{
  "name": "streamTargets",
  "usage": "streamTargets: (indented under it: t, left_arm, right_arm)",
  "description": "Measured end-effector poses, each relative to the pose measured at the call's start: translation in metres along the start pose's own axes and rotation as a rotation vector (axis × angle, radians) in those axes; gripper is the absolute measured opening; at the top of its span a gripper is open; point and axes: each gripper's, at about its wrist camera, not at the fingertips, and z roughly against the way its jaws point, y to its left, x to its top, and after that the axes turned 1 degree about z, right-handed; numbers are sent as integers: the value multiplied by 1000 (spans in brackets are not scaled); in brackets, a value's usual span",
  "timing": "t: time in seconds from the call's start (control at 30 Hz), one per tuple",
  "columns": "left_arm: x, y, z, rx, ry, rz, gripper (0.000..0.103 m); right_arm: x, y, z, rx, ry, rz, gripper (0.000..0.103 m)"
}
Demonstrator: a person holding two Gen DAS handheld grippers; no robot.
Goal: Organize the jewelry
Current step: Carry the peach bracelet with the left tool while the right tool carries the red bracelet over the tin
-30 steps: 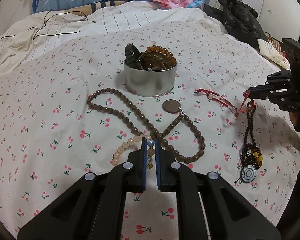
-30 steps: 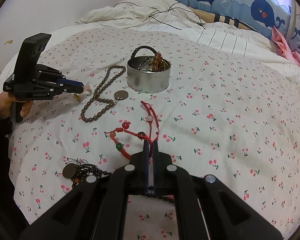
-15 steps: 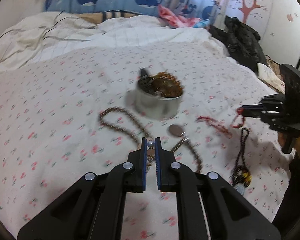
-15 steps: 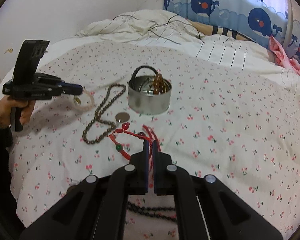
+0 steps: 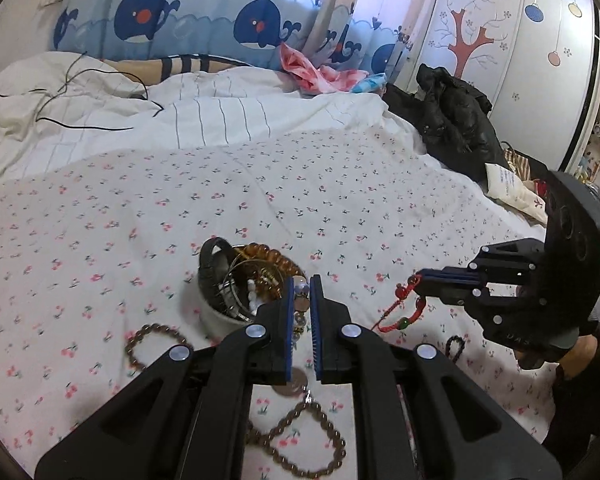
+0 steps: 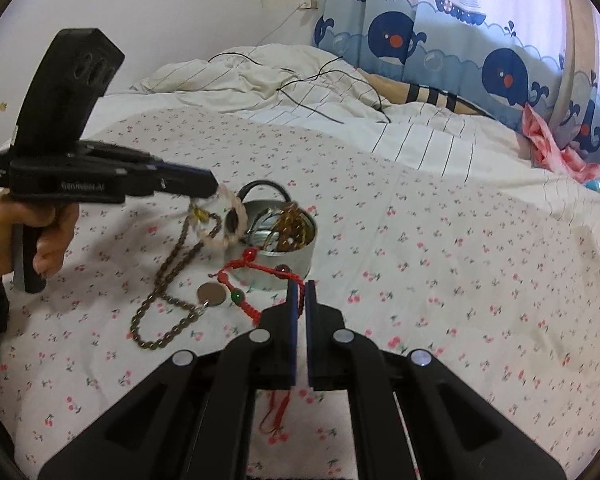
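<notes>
A round metal tin [image 6: 296,258] [image 5: 216,318] with several bracelets inside sits on the cherry-print bedspread. My left gripper [image 5: 301,286] is shut on a pale pink bead bracelet [image 6: 230,226], holding it in the air by the tin's near rim. My right gripper [image 6: 301,288] is shut on a red cord bracelet [image 6: 252,276] with red and green beads, lifted just in front of the tin; it shows too in the left wrist view [image 5: 408,306]. A long brown bead necklace [image 6: 168,276] with a round metal pendant [image 6: 211,294] lies on the bed beside the tin.
A dark bead strand [image 5: 455,347] lies on the bed under my right gripper. A rumpled white duvet [image 6: 300,88] with black cables lies behind the tin. Black clothing [image 5: 456,120] is piled at the bed's far right edge.
Both grippers have risen and moved in toward the tin, each carrying its bracelet. The pink bracelet now hangs at the tin's rim and the red one is off the bed.
</notes>
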Motion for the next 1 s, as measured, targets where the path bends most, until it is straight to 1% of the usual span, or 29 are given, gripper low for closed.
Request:
streamTargets:
  t: [0.1, 0.23, 0.37, 0.57, 0.87, 1.0]
  left_arm:
    - [5, 3, -5, -9, -13, 12, 7]
    - [16, 11, -4, -24, -51, 38, 7]
    - [25, 13, -4, -21, -70, 38, 7]
    - [21, 18, -14, -19, -50, 45, 7]
    - [15, 28, -24, -23, -43, 76, 7]
    - [8, 33, -35, -23, -16, 94, 7]
  right_arm:
    - [9, -4, -2, -28, -12, 13, 4]
    - [21, -4, -11, -49, -13, 44, 4]
    - [32, -1, -24, -67, -12, 79, 4]
    - [44, 7, -42, -92, -2, 143, 4]
    - [46, 16, -56, -128, 16, 210, 4]
    - [47, 18, -65, -138, 32, 238, 4]
